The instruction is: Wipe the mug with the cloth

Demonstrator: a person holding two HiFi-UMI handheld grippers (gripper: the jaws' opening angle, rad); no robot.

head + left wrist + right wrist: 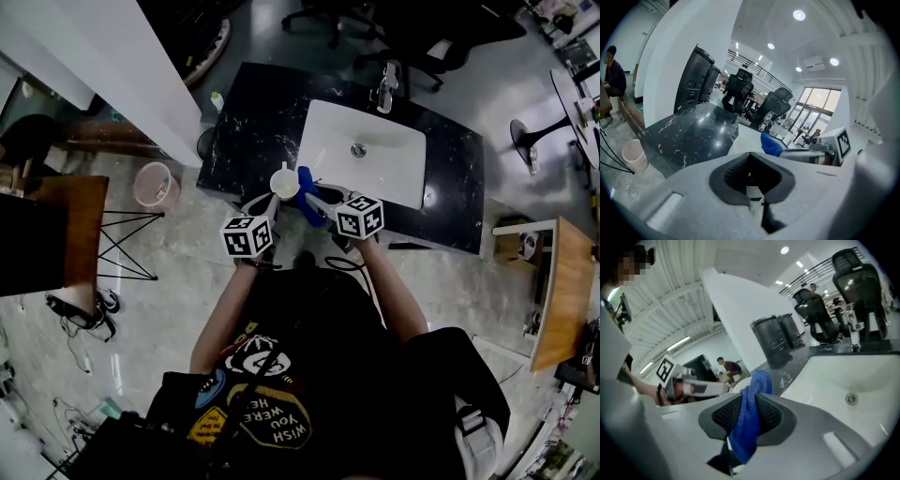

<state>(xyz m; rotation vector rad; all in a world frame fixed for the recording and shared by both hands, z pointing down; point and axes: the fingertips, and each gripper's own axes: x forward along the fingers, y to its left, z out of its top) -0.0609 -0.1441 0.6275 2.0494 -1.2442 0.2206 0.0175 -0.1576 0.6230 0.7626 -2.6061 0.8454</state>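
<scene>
A white mug (284, 181) hangs over the front edge of the black counter (253, 131), beside the white sink (375, 159). My left gripper (271, 200) is shut on the mug from below. My right gripper (319, 199) is shut on a blue cloth (305, 192), which lies against the mug's right side. In the right gripper view the cloth (757, 385) hangs down between the dark pads (771, 416), with the mug (737, 387) just behind it. In the left gripper view the cloth (771, 144) shows past my jaws, and the mug is mostly hidden.
A faucet (385, 89) stands at the back of the sink, whose drain (358, 149) shows in the basin. A small bottle (217, 100) is on the counter's far left. On the floor at the left are a pink waste basket (155, 184) and a wooden table (66, 225). Office chairs (403, 28) stand behind.
</scene>
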